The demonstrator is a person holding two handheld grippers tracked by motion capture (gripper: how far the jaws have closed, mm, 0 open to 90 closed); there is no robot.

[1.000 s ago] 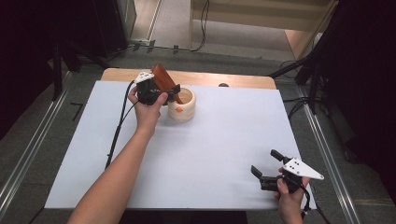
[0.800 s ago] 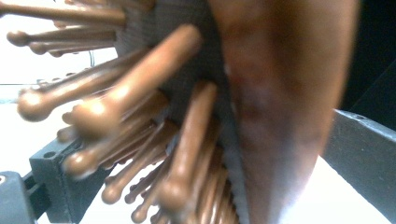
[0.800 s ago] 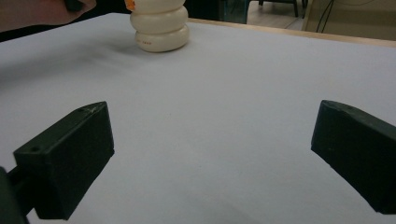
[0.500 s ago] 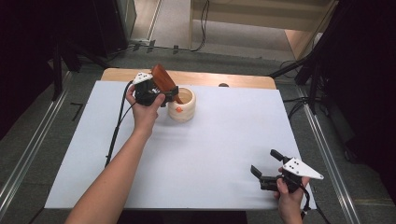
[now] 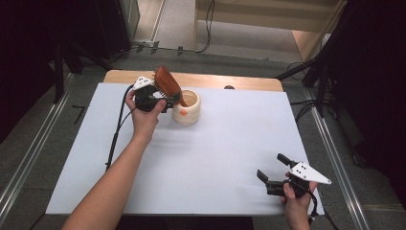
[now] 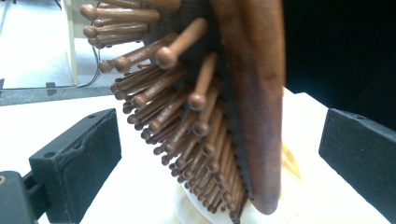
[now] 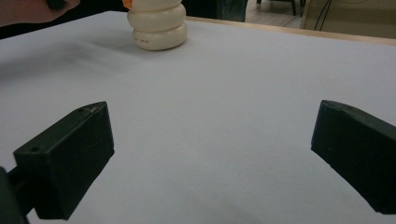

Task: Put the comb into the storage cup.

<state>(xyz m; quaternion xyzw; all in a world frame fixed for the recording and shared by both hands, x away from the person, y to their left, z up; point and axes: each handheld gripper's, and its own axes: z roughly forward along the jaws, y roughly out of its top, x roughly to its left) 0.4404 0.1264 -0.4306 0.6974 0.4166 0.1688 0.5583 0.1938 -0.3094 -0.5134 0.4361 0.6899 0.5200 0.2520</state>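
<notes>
2 grippers in play, but just 1 is at the work: the left gripper (image 5: pixel 165 101) sits at the far left of the surface (image 5: pixel 225 143), right up against the cream cup (image 5: pixel 186 107), while the right gripper (image 5: pixel 273 175) hangs at the near right edge, well apart from both. The wooden hairbrush (image 5: pixel 167 85) stands handle-down in the cup, its long axis steeply tilted, paddle head leaning up and to the far left out over the cup's left rim. In the left gripper view the hairbrush (image 6: pixel 219 112) rises between the 2 black fingers (image 6: pixel 77 158), bristles pointing toward the left one, smooth back toward the right one, and there is bare gap on both sides, so the left fingers are spread wide and touch nothing. Its lower end drops into the cream cup (image 6: pixel 289 186) just past the fingers. So the brush lies dead ahead and already bracketed; judging from this, either a squeeze across the paddle's thickness or a back-away is next, and I cannot tell which. The left forearm reaches in long from the near left, wrist about level, hand wrapped round the gripper body, cable trailing back toward the near left. The right gripper's fingers (image 7: pixel 65 158) are also wide apart and empty, held low over bare surface and aimed far-left at the cream cup (image 7: pixel 158 25). The left hand is plainly the nearer 1 for any move on the brush.
</notes>
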